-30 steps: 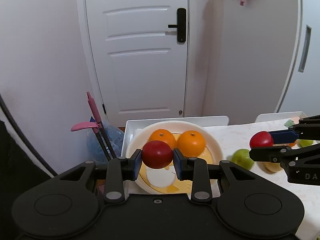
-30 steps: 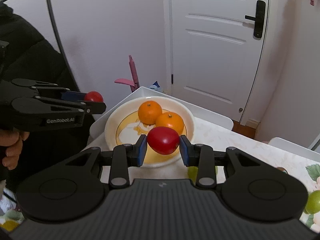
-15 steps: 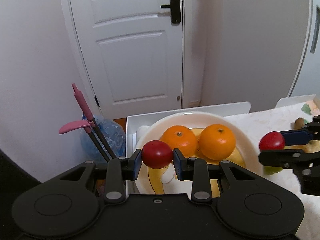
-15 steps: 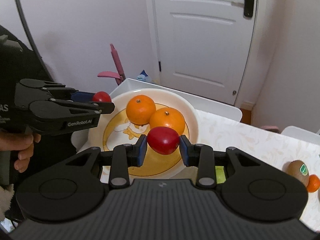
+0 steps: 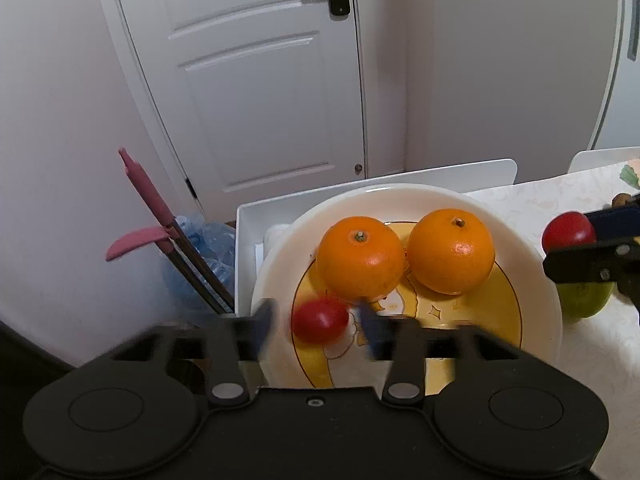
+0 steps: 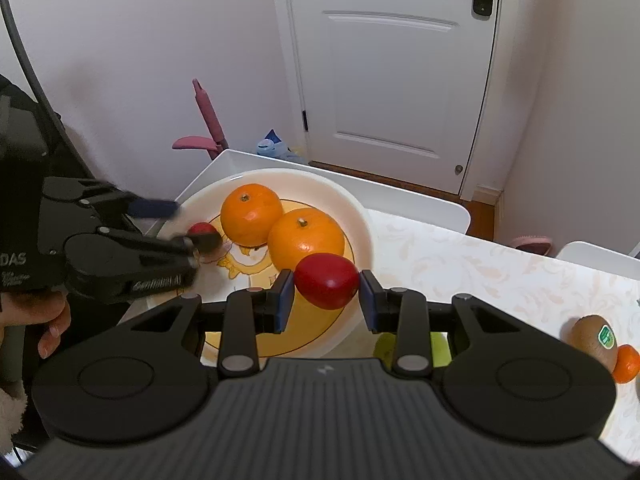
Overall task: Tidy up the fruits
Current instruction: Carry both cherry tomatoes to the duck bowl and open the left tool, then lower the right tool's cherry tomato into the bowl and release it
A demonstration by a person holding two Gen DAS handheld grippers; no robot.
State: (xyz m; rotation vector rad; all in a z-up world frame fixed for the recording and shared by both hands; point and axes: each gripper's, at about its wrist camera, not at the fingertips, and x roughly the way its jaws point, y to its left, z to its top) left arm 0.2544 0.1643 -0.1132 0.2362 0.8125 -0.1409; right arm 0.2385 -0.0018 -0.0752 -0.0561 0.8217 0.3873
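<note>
A white plate (image 5: 536, 280) with a yellow centre holds two oranges (image 5: 360, 262) (image 5: 452, 250). My left gripper (image 5: 318, 322) is open over the plate's near left part, its fingers blurred. A small red tomato (image 5: 319, 320) lies loose between them on the plate. My right gripper (image 6: 326, 290) sits at the plate's (image 6: 360, 216) near right edge with a larger red tomato (image 6: 326, 286) between its pads; small gaps show on both sides. The left gripper (image 6: 176, 228) and its tomato (image 6: 202, 232) also show in the right wrist view.
The plate sits by a white tray (image 5: 248, 240) at the table's edge. A green fruit (image 5: 584, 300) lies right of the plate. A kiwi (image 6: 596, 336) and a small orange fruit (image 6: 628, 362) lie further right. A pink-handled tool (image 5: 148, 200) and a door (image 5: 256, 80) stand beyond.
Both grippers moved forward and down over the plate. My left gripper opened and let go of the small tomato, which now rests on the plate. The right jaws have widened slightly.
</note>
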